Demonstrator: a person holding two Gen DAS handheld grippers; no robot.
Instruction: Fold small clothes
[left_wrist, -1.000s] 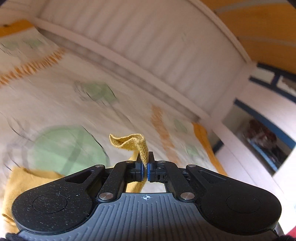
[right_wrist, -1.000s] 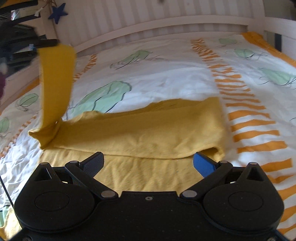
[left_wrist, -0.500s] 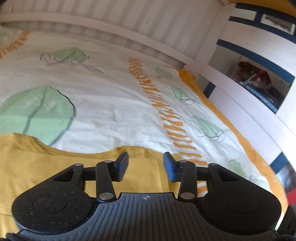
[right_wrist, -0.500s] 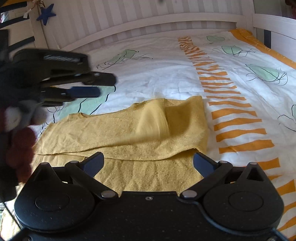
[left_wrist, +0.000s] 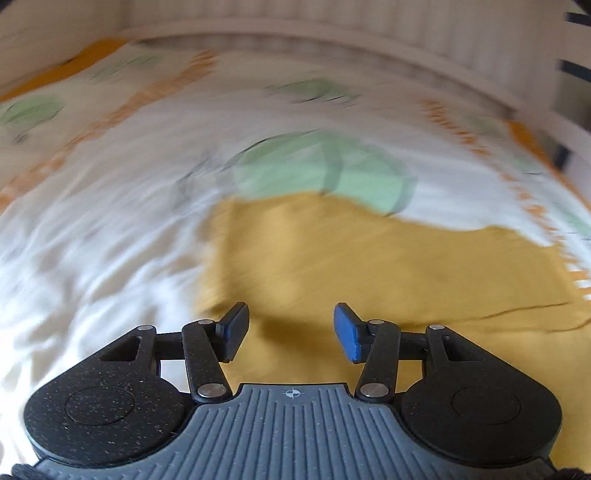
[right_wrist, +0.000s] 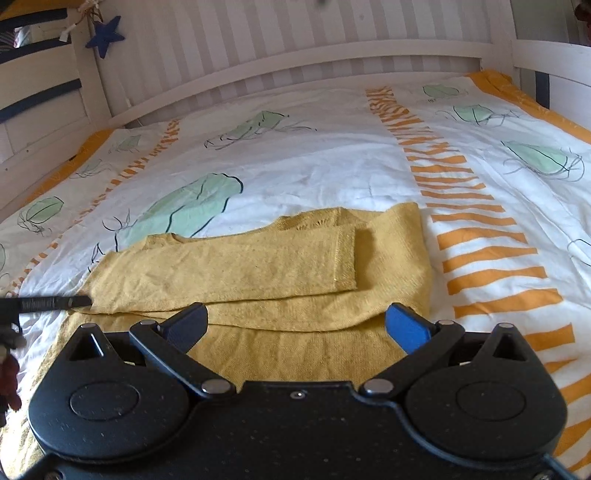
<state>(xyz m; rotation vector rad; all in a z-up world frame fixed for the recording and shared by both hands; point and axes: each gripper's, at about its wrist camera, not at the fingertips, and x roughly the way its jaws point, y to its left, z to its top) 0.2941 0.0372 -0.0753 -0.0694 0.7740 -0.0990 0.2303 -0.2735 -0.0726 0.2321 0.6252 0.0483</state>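
A yellow knitted garment (right_wrist: 280, 336) lies flat on the bed, with one sleeve (right_wrist: 240, 266) folded across its body and the cuff (right_wrist: 345, 254) pointing right. My right gripper (right_wrist: 295, 317) hovers open over the garment's near part, with nothing between its fingers. My left gripper (left_wrist: 291, 326) is low over the garment's (left_wrist: 369, 266) left edge. Its jaws are opening and only flat cloth lies below them. In the right wrist view, the left gripper's fingers (right_wrist: 55, 303) reach in from the left edge beside the garment's left fold. The left wrist view is blurred.
The bedcover (right_wrist: 314, 162) is white with green leaf prints and orange stripes. A white slatted bed end (right_wrist: 295, 55) stands behind, and side rails (right_wrist: 554, 62) run along both sides. A blue star (right_wrist: 105, 35) hangs at the far left post.
My left gripper let go of the yellow sleeve, which dropped across the garment's body. It then swung down to the garment's left edge with its jaws apart. The right gripper stayed in place.
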